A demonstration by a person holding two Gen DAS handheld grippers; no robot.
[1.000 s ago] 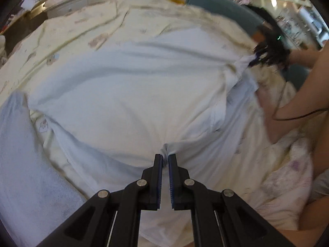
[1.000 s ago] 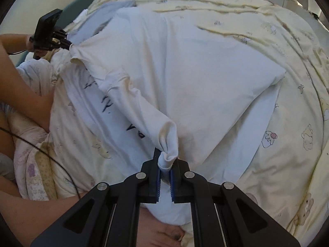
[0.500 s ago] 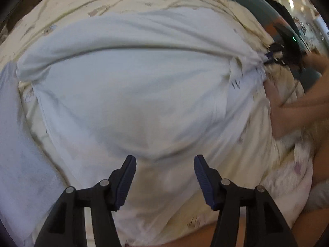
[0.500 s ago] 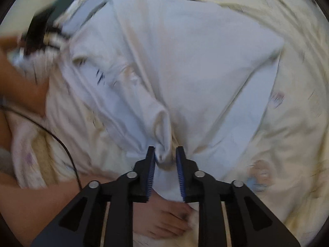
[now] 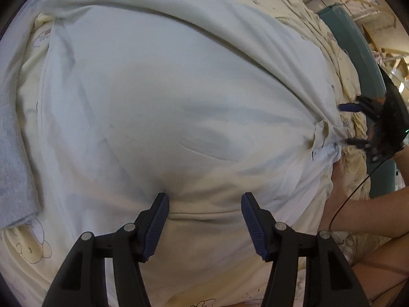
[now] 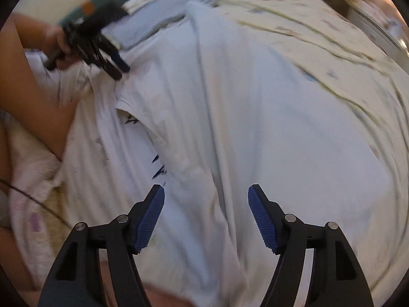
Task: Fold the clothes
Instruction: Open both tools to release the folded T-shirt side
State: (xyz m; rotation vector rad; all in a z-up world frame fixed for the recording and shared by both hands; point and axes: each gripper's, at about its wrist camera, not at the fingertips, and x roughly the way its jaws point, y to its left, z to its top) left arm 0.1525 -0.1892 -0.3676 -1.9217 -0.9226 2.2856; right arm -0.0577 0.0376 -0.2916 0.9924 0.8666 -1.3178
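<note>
A white T-shirt lies folded over on the bed, with dark print showing at its edge. My left gripper is open and empty just above the shirt's near fold. My right gripper is open and empty over the shirt's other end. In the left wrist view the right gripper shows at the far right, open at the bunched corner of the shirt. In the right wrist view the left gripper shows at the upper left, blurred.
The bed is covered by a pale yellow sheet with cartoon prints. A light blue towel lies at the left, and also shows in the right wrist view. A teal headboard stands at the right. The person's arms and legs lie near the bed edge.
Both grippers have let go of the shirt: the left opened first, then the right. The shirt now lies on the bed, and both grippers have moved closer over it.
</note>
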